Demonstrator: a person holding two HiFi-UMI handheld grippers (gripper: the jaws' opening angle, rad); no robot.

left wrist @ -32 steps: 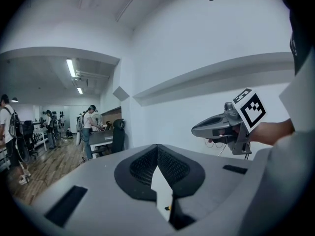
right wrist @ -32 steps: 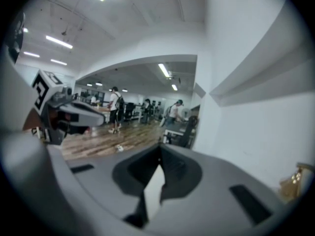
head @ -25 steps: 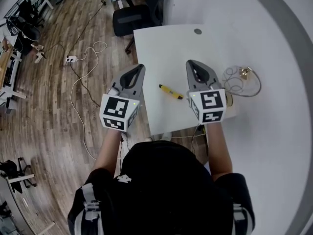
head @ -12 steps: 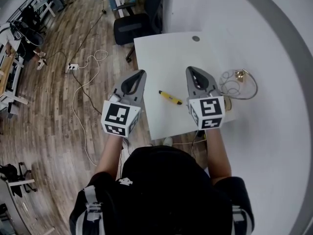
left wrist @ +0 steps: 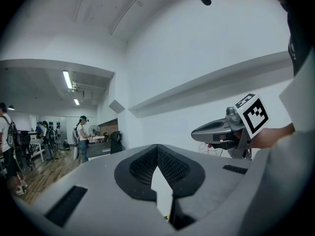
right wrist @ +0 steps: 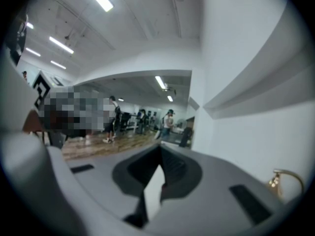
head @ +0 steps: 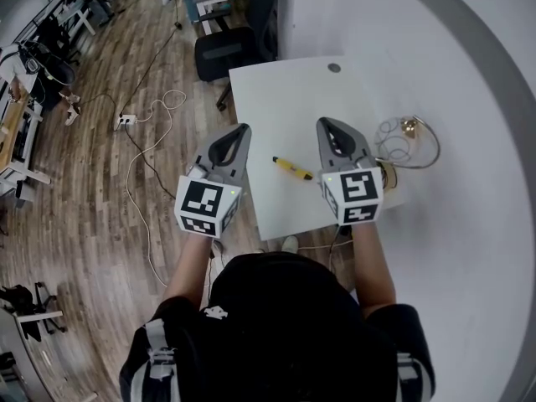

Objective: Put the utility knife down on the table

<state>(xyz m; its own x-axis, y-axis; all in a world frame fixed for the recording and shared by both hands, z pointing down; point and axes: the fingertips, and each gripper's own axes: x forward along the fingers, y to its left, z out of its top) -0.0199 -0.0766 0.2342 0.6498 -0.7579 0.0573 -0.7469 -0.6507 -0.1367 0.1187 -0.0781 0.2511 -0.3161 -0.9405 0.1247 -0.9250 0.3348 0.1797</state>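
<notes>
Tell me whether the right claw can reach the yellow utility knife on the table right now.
Probably yes: the utility knife lies on the table beside the right claw, nothing between them, though its jaws are shut.

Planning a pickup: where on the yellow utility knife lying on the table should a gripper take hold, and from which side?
Take the utility knife at the middle of its handle, coming down from above with the jaws across its narrow width. It lies flat and diagonal on the table, so only its long sides are free, and mid-length should balance best.
</notes>
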